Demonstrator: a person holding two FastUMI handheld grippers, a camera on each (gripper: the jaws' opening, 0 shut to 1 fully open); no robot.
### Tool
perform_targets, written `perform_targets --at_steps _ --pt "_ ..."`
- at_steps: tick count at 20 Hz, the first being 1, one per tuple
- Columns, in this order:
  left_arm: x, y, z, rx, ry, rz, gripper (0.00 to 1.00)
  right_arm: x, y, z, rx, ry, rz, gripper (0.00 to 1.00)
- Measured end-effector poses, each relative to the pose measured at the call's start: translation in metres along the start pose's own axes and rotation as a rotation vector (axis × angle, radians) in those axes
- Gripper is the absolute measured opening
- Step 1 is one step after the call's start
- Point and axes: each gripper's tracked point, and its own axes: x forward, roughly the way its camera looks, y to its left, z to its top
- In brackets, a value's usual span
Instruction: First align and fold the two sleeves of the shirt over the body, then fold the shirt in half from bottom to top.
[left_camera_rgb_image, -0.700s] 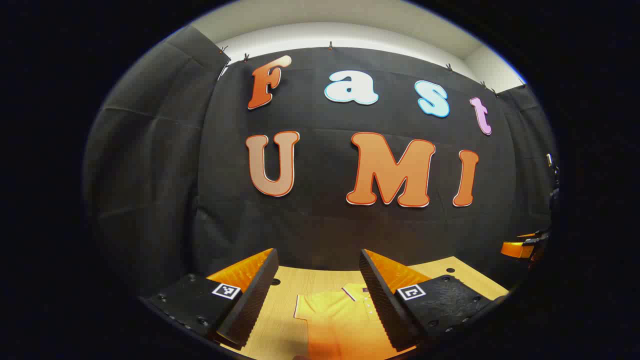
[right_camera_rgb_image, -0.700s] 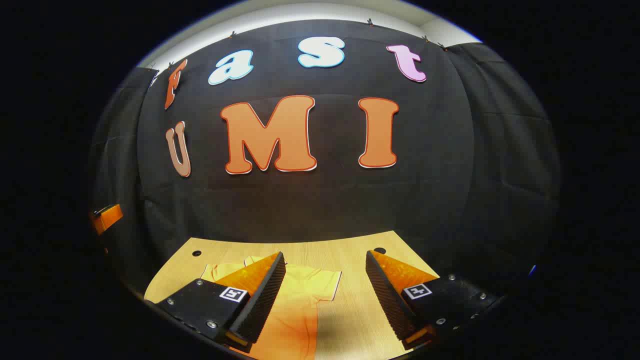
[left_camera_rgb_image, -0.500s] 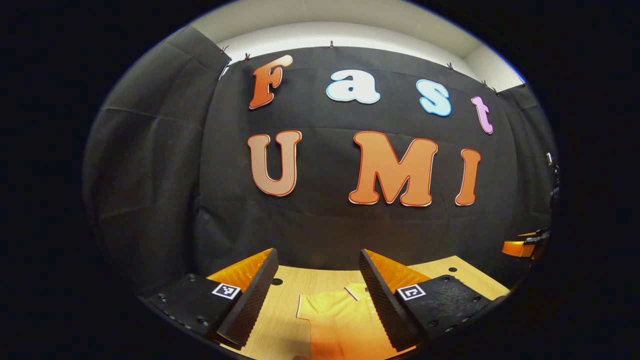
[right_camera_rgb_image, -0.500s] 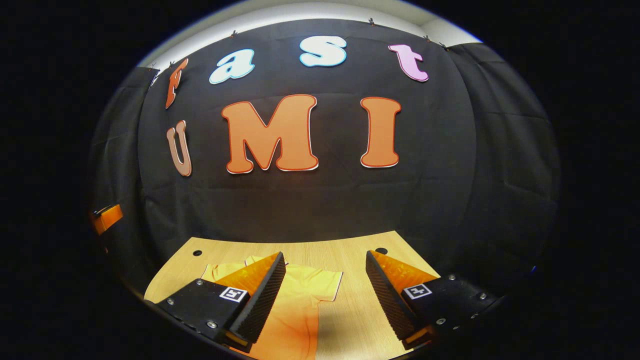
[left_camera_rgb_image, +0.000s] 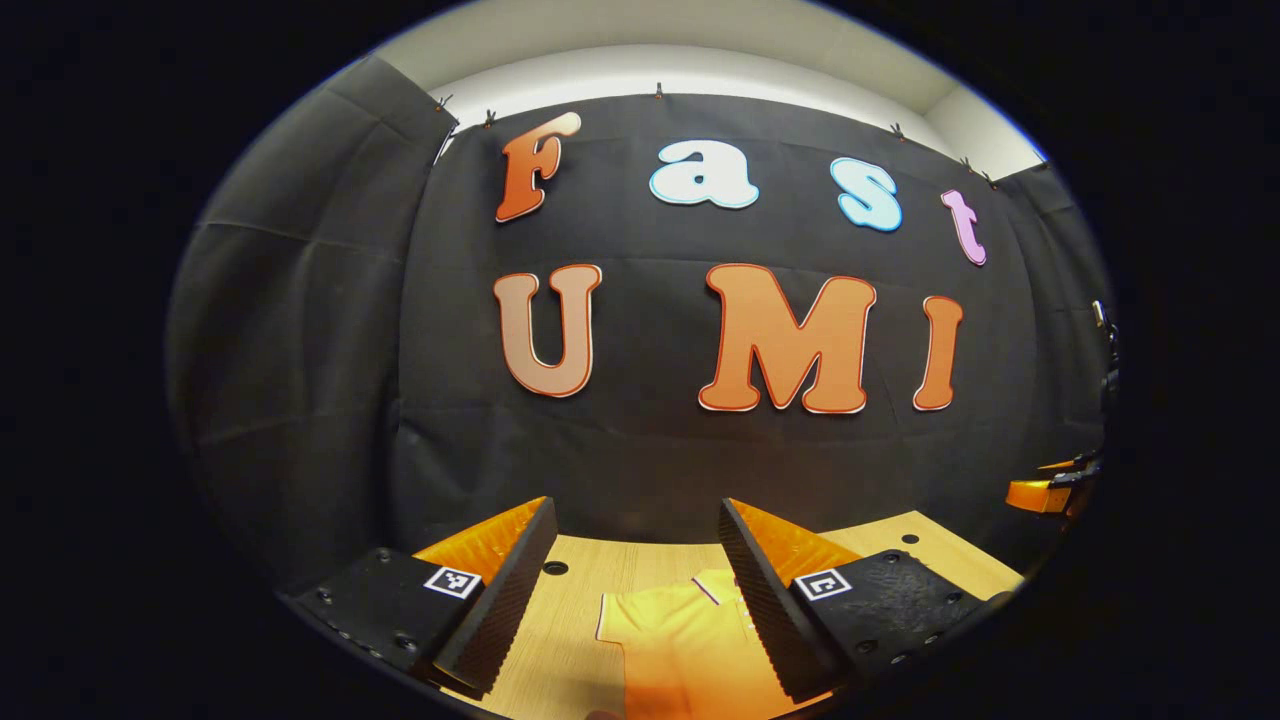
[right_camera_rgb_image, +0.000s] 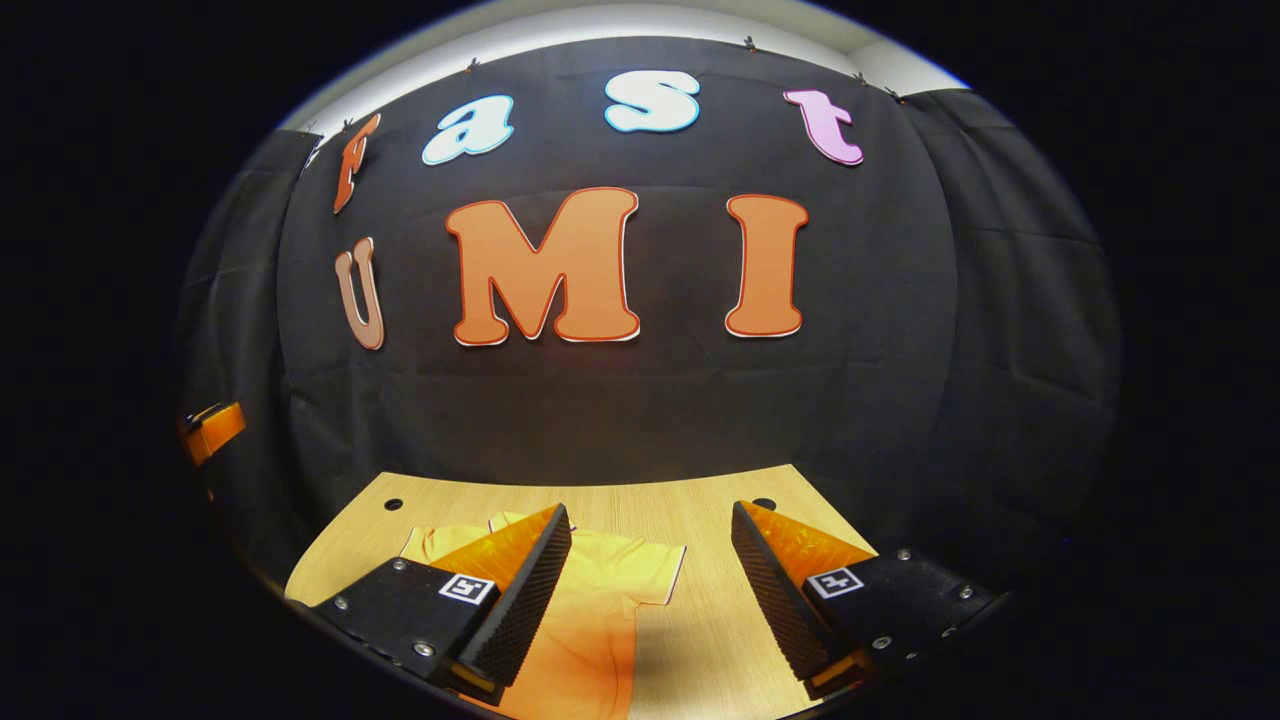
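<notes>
A yellow short-sleeved shirt (left_camera_rgb_image: 685, 640) lies flat on the wooden table (left_camera_rgb_image: 580, 620), collar toward the back wall. In the left gripper view one sleeve edge (left_camera_rgb_image: 606, 618) points left between my fingers. My left gripper (left_camera_rgb_image: 637, 590) is open, held above the table, with nothing in it. In the right gripper view the shirt (right_camera_rgb_image: 600, 600) lies low and left, its other sleeve (right_camera_rgb_image: 660, 572) reaching toward the gap. My right gripper (right_camera_rgb_image: 650, 590) is open and holds nothing. The shirt's lower part is hidden below both views.
The black cloth wall stands close behind the table's far edge (right_camera_rgb_image: 600, 482). Small round holes (right_camera_rgb_image: 762, 502) mark the tabletop near the back. The other gripper shows at the right rim (left_camera_rgb_image: 1040, 492) of the left gripper view and at the left rim (right_camera_rgb_image: 212, 430) of the right gripper view.
Both views shift only slightly; the shirt has drifted a little right in the left gripper view. Both grippers stay open and hold nothing.
</notes>
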Motion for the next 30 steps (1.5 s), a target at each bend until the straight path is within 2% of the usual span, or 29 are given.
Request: perform_targets --at_steps 12,16,18,20,24,26,27,30 --pt "0.008 0.000 -0.005 -0.012 0.012 -0.007 0.98 0.008 0.004 -0.008 0.027 0.029 0.011 0.98" --pt "0.013 0.006 -0.014 -0.029 0.029 -0.002 0.98 0.030 0.000 -0.019 0.023 0.085 -0.001 0.97" --pt "0.014 0.009 -0.021 -0.031 0.043 -0.002 0.98 0.053 0.000 -0.036 0.027 0.180 0.007 0.98" --pt "0.016 0.010 -0.030 -0.033 0.058 -0.006 0.98 0.077 0.006 -0.059 0.082 0.302 0.052 0.98" --pt "0.022 0.015 -0.041 -0.020 0.077 -0.003 0.98 0.135 0.005 -0.100 0.177 0.486 0.065 0.98" --pt "0.028 0.016 -0.048 -0.032 0.096 -0.010 0.98 0.173 0.012 -0.137 0.236 0.620 0.113 0.98" --pt "0.030 0.016 -0.054 -0.040 0.109 -0.015 0.98 0.190 0.008 -0.160 0.256 0.700 0.112 0.98" --pt "0.040 0.025 -0.069 -0.034 0.148 -0.001 0.98 0.232 -0.009 -0.228 0.326 0.917 0.009 0.98"
